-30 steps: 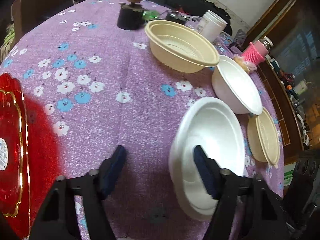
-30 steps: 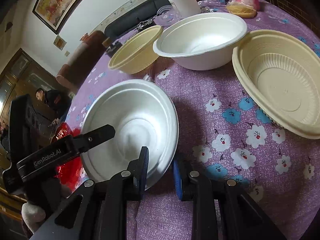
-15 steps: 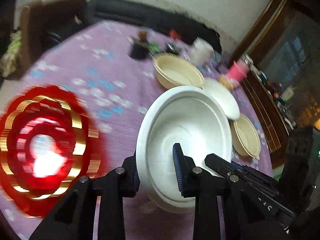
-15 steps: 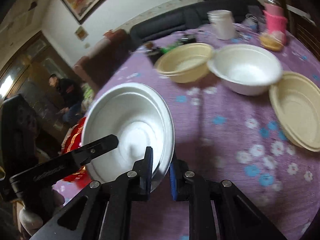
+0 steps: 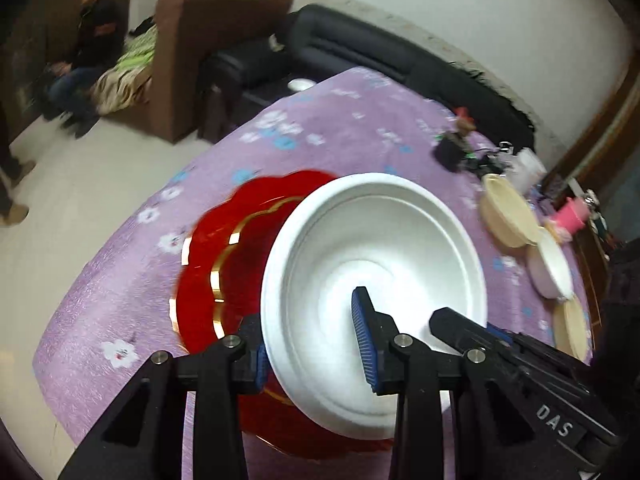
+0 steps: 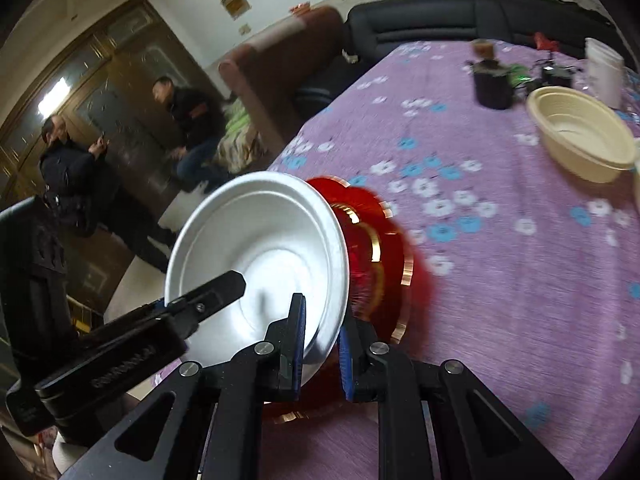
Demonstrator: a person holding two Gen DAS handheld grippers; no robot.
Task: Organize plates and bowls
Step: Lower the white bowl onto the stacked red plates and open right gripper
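A white plate (image 5: 372,280) is held off the table by both grippers. My left gripper (image 5: 312,348) is shut on its near rim. My right gripper (image 6: 322,344) is shut on the rim of the same white plate (image 6: 260,248), opposite the left one. The plate hangs over a red plate with gold trim (image 5: 232,252), which lies on the purple flowered tablecloth (image 5: 340,128) and also shows in the right wrist view (image 6: 376,248). A cream bowl (image 6: 580,136), a white bowl (image 5: 552,264) and another cream bowl (image 5: 572,328) sit at the far right.
A black cup (image 6: 492,84) and a white cup (image 6: 606,72) stand near the back of the table. A pink container (image 5: 574,216) is at the right edge. The table's left edge (image 5: 120,232) drops to the floor; people sit by a sofa beyond.
Both grippers have closed on the white plate, lifted it off the table and carried it left, over the red plate. The bowls now lie far to the right.
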